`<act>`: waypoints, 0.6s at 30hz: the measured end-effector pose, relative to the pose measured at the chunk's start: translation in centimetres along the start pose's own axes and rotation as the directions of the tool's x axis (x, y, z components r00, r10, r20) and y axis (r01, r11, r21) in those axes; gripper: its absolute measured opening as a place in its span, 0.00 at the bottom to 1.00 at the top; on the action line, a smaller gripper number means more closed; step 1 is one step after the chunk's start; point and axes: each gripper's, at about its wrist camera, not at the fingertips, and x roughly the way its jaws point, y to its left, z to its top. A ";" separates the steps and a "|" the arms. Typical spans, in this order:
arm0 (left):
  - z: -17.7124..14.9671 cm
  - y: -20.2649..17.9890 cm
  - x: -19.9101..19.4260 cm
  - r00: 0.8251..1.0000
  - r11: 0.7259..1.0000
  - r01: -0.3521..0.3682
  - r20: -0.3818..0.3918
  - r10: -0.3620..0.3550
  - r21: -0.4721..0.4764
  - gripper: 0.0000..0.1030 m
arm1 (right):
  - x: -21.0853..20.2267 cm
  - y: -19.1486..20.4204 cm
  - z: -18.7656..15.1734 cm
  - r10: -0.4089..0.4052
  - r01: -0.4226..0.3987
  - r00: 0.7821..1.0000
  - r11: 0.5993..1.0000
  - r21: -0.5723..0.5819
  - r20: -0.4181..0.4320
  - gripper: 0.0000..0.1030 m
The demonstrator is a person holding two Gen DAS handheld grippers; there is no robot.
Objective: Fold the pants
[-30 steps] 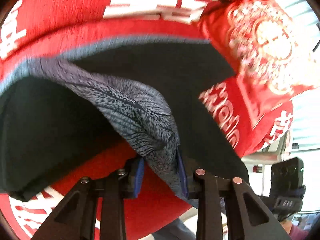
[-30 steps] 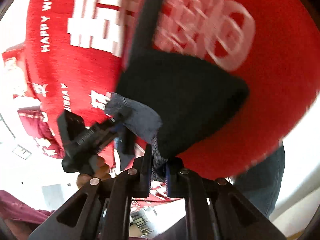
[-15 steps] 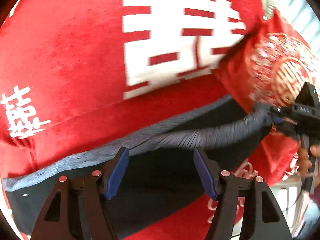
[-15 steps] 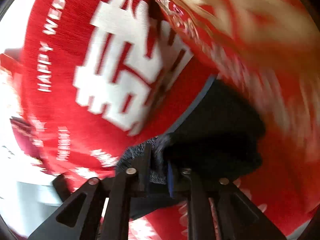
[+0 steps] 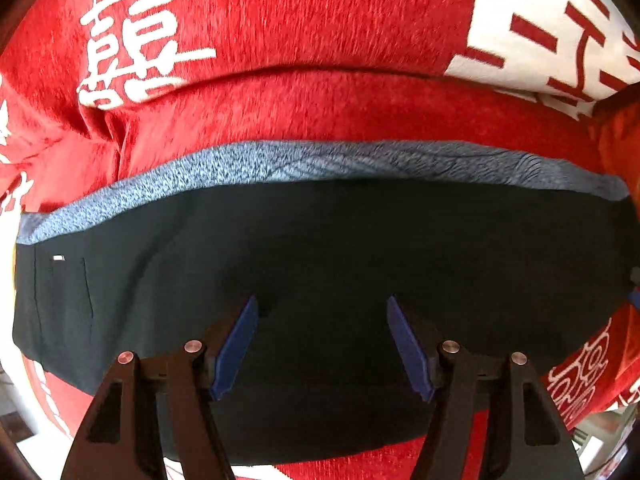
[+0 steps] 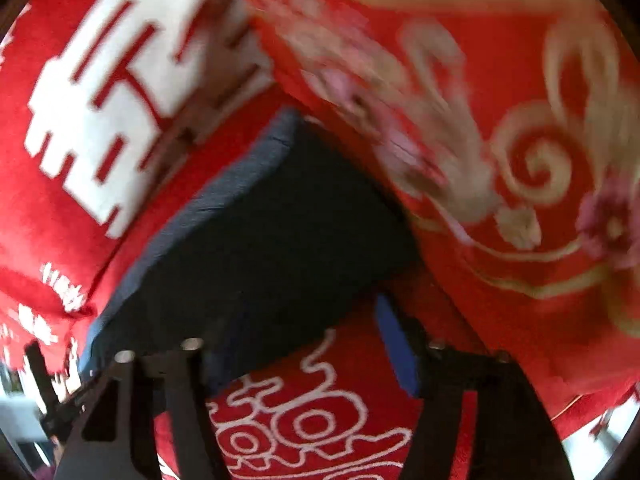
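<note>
Although the right wrist view is smeared by motion, the layout reads clearly enough in both. Largest item: a red plush blanket (image 5: 320,96) with white characters covers the whole supporting surface; whether a bed or a bench lies beneath cannot be told. A red cushion (image 6: 500,128) with gold scrollwork sits at the right end of the garment, apparently touching it.

Task item: the pants (image 5: 340,248), dark fabric, lie flat on the blanket as a broad band, seemingly already doubled over. A grey heathered waistband (image 5: 320,160) runs along the far edge, and a small white tag (image 5: 58,257) marks a pocket at the left end.

Left gripper (image 5: 322,344): jaws spread wide, holding nothing, poised over the near middle of the dark cloth. Right gripper (image 6: 304,344): jaws likewise well apart and empty, positioned at the right near corner of the pants (image 6: 256,240), with bare blanket showing between them.

Handling assessment: the cloth appears light, soft and limp, with no stiffness to carry a fold unaided, and the plush nap will likely drag on it. The waistband looks thicker and elastic, offering the firmest purchase. Recommended hold: pinch both layers at the two ends of one edge, one gripper each, lifting evenly to prevent sagging or layer slip.
</note>
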 end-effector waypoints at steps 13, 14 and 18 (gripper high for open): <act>0.9 -0.3 -0.7 0.999 1.000 -0.019 0.031 0.020 -0.011 0.79 | 1.3 -1.5 0.9 -0.055 0.052 0.998 0.996 -0.071 -0.044 0.19; 1.1 -0.3 -1.2 0.999 1.000 -0.024 0.049 0.025 -0.007 0.79 | 0.6 -1.5 0.6 -0.054 0.052 0.998 0.996 -0.074 -0.028 0.19; 3.0 -0.8 -1.5 0.996 0.999 -0.033 0.084 0.035 -0.022 0.79 | -1.4 1.0 1.1 -0.018 0.034 0.997 0.980 -0.197 0.081 0.25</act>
